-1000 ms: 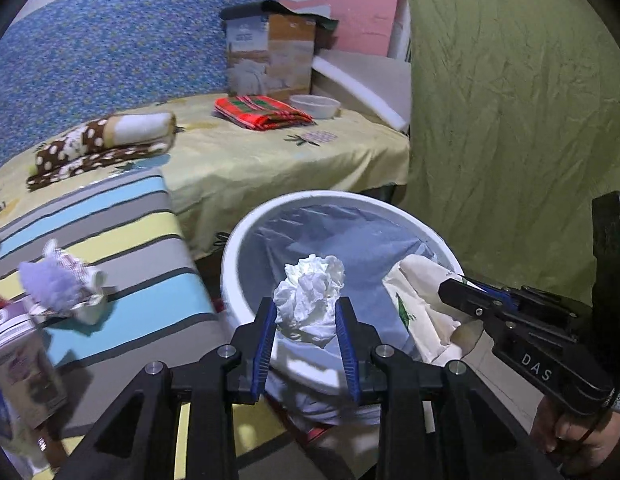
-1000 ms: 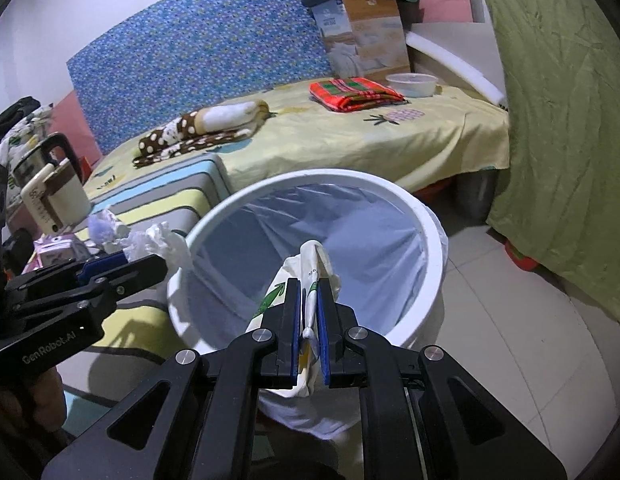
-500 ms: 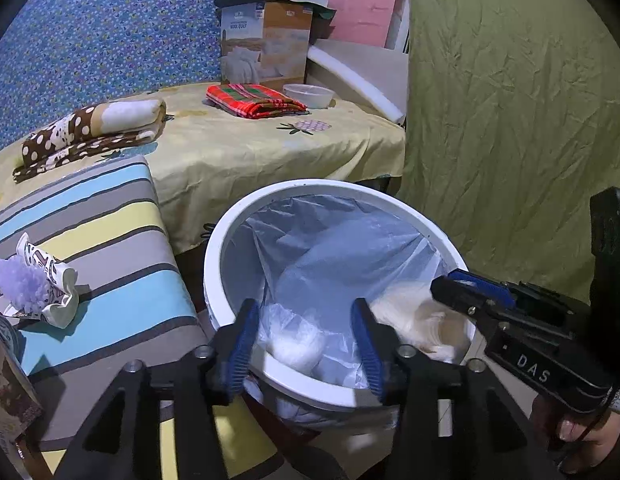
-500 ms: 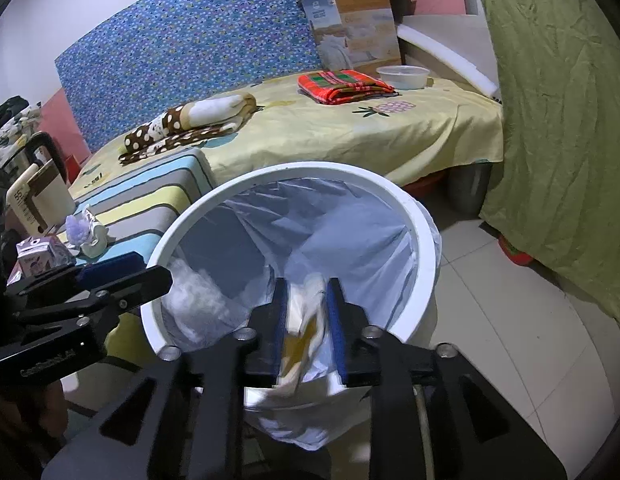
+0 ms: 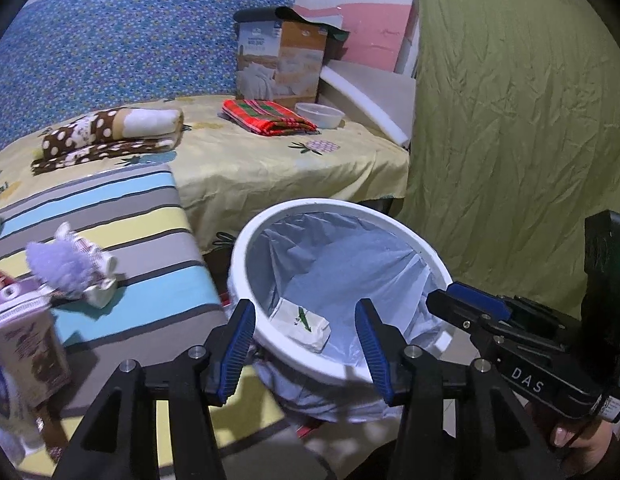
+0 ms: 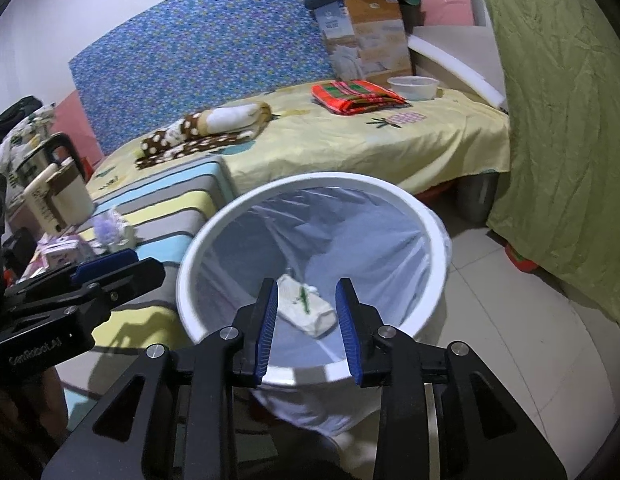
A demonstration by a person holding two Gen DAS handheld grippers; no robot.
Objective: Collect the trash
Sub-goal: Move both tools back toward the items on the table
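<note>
Left wrist view shows the left gripper (image 5: 306,342) with jaws spread and empty over the white bin (image 5: 393,227) — the right gripper (image 6: 307,322), jaws having just parted, hangs above the paper wrapper (image 6: 306,310) lying inside it.

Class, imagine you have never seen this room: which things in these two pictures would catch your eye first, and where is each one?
First, the white trash bin with its pale liner, on the floor beside the bed, a white wrapper lying inside. Next, the open left gripper and open right gripper, both empty above the bin's near rim. Farther back, a red plaid cloth lies on the yellow bedsheet.
</note>
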